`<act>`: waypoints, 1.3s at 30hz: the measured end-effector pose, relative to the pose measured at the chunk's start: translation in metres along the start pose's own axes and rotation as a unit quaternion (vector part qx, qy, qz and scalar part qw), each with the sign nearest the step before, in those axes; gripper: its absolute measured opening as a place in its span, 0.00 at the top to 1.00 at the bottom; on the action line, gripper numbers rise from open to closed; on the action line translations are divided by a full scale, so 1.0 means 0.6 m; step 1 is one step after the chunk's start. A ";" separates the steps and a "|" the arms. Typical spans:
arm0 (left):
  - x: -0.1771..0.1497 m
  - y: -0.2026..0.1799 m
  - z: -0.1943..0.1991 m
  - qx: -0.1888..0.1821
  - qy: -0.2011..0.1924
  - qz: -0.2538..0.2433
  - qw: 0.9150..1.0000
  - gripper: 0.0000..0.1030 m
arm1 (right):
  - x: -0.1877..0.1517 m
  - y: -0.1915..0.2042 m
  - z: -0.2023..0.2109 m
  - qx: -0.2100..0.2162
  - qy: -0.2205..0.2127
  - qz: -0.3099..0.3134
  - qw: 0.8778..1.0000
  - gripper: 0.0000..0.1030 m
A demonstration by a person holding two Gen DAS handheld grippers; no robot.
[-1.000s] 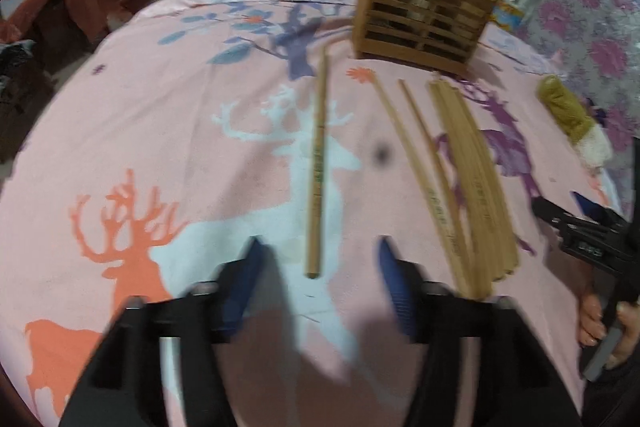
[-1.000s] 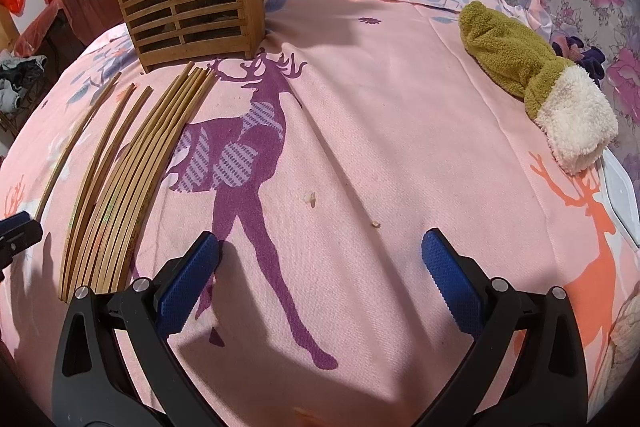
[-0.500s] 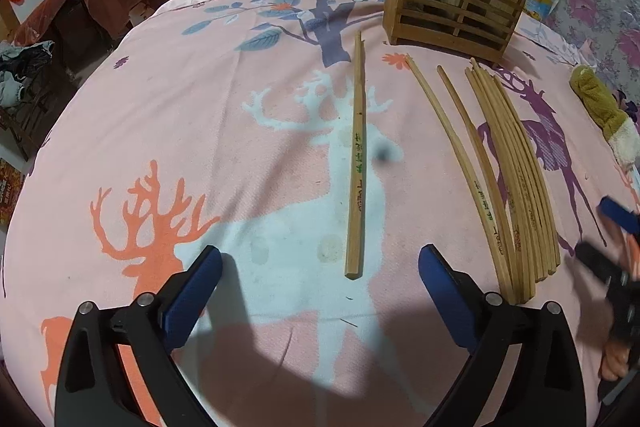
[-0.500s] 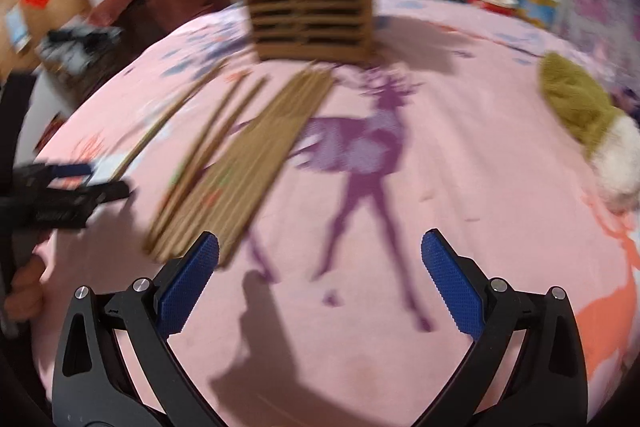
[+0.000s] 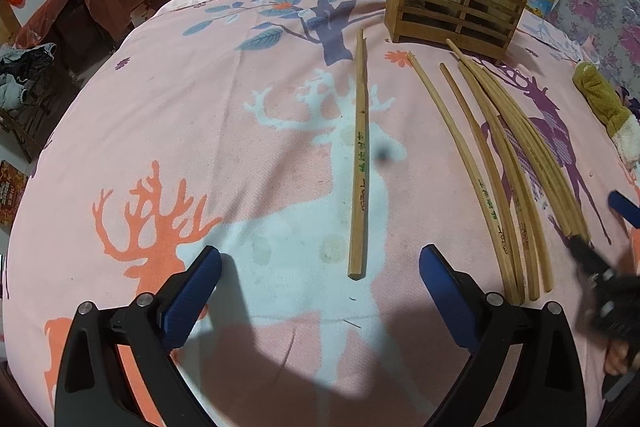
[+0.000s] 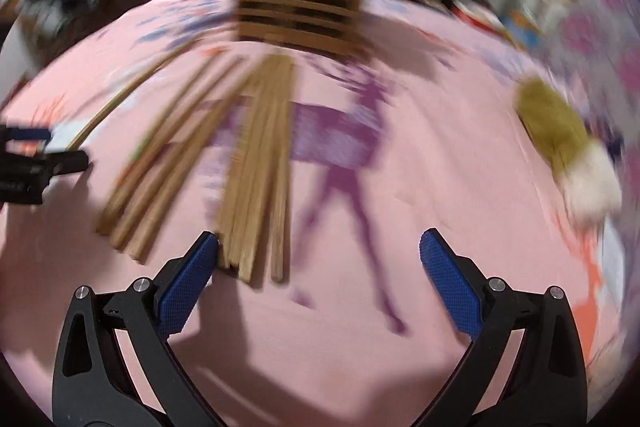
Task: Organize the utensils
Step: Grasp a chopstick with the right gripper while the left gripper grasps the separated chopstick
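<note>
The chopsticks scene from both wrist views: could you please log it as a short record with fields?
surface: pink deer-print cloth
holder: slatted wooden holder, upright at the far side, no chopsticks visible in it
lone chopstick: single chopstick lying apart, lined up between the left gripper's fingers
group: bundle of chopsticks lying close together, near ends by the right gripper's left finger
left gripper: open, empty
right gripper: open, empty; view motion-blurred
other: green and white sock lying at the right
</note>
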State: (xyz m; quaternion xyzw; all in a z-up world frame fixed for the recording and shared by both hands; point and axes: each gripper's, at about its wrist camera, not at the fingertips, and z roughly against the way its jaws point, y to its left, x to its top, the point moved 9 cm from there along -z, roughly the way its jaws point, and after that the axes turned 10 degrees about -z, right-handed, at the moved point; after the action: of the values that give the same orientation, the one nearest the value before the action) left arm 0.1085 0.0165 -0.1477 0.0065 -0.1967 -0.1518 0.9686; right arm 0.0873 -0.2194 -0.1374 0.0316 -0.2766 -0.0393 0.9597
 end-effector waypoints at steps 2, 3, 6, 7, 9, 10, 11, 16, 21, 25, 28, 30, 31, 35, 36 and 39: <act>0.000 0.000 0.000 0.001 0.000 0.000 1.000 0.06 | -0.005 -0.020 0.016 0.048 0.005 -0.030 0.998 0.06; -0.001 0.001 0.000 0.000 0.000 0.000 1.000 0.06 | -0.004 -0.023 0.027 0.066 -0.001 -0.038 0.997 0.06; -0.001 0.001 0.000 -0.001 0.000 0.000 1.000 0.06 | 0.012 -0.033 0.051 0.079 -0.033 -0.058 0.995 0.08; -0.001 0.001 0.000 0.000 0.000 0.000 1.000 0.06 | 0.017 -0.037 0.056 0.075 -0.043 -0.063 0.994 0.13; -0.001 0.002 0.000 -0.001 0.000 0.000 1.000 0.06 | 0.018 -0.041 0.051 0.071 -0.040 -0.066 0.995 0.23; -0.001 0.001 0.000 -0.001 0.000 0.000 1.000 0.06 | 0.015 -0.043 0.045 0.074 -0.030 -0.067 0.995 0.32; -0.001 0.001 0.000 -0.001 0.000 0.000 1.000 0.06 | 0.010 -0.040 0.038 0.082 -0.015 -0.067 0.994 0.35; -0.002 0.004 0.002 -0.002 -0.001 0.002 1.000 0.06 | -0.008 -0.019 0.038 0.090 -0.005 -0.038 0.995 0.47; -0.003 0.010 0.005 -0.010 -0.002 0.010 1.000 0.06 | -0.023 -0.005 0.030 0.074 0.004 -0.011 0.997 0.67; -0.003 0.018 0.008 -0.021 -0.006 0.025 0.999 0.06 | -0.027 -0.007 0.024 0.061 0.004 -0.002 0.998 0.72; -0.003 0.015 0.007 -0.016 -0.006 0.021 1.000 0.06 | -0.028 0.002 0.024 0.049 -0.004 0.017 0.999 0.74; -0.003 0.013 0.007 -0.010 -0.005 0.017 1.000 0.06 | -0.026 0.006 0.024 0.051 -0.005 0.019 0.999 0.75; -0.003 0.012 0.006 -0.009 -0.005 0.014 1.000 0.06 | -0.026 0.006 0.022 0.052 -0.004 0.018 0.998 0.75; -0.004 0.009 0.005 -0.005 -0.004 0.008 1.000 0.06 | -0.027 0.017 0.022 0.054 -0.005 0.031 0.998 0.78; -0.004 0.008 0.005 -0.004 -0.004 0.006 1.000 0.06 | -0.027 0.020 0.022 0.054 -0.006 0.035 0.998 0.79; -0.006 0.007 0.006 -0.001 -0.005 0.002 1.000 0.10 | -0.027 0.026 0.022 0.059 -0.004 0.039 0.998 0.93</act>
State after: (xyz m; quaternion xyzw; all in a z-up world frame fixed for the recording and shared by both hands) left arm 0.1053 0.0216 -0.1453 0.0047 -0.2016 -0.1496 0.9680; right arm 0.0672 -0.2029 -0.1334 0.0770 -0.2834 0.0140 0.9558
